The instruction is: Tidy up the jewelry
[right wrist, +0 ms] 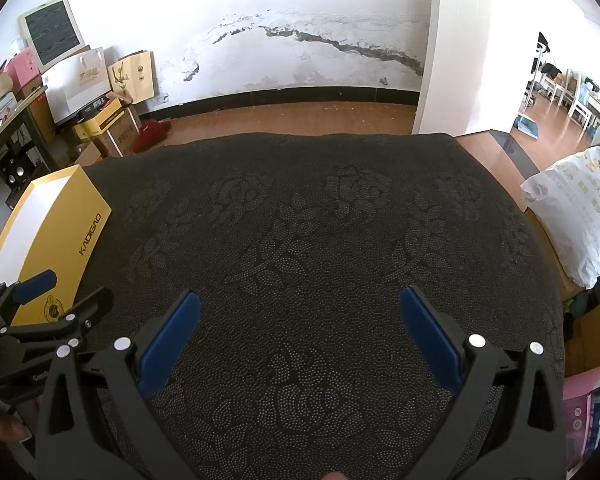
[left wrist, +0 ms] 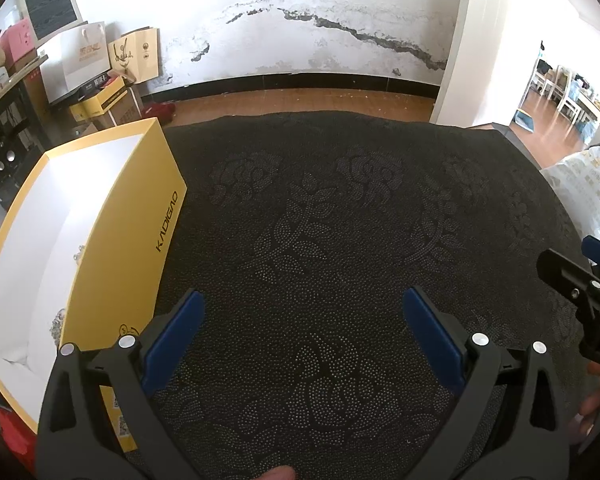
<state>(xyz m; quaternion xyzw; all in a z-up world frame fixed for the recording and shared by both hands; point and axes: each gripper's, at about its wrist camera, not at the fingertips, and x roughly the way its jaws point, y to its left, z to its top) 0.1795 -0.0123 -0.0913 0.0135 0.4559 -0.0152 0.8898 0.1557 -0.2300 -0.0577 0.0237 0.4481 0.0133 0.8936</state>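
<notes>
Just yellow box [left wrist: 112, 236], white-lined.

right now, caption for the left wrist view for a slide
Open left gripper over the dark cloth, beside an open yellow box.

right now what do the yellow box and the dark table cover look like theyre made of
Yellow box: looks like coated cardboard with a smooth, slightly glossy finish; sharp folded edges, printed lettering, plain white inside.
Dark table cover: seems a soft woven or rubbery matte mat; it shows a dotted floral pattern and curves over the far edge. Exact material unclear.
</notes>
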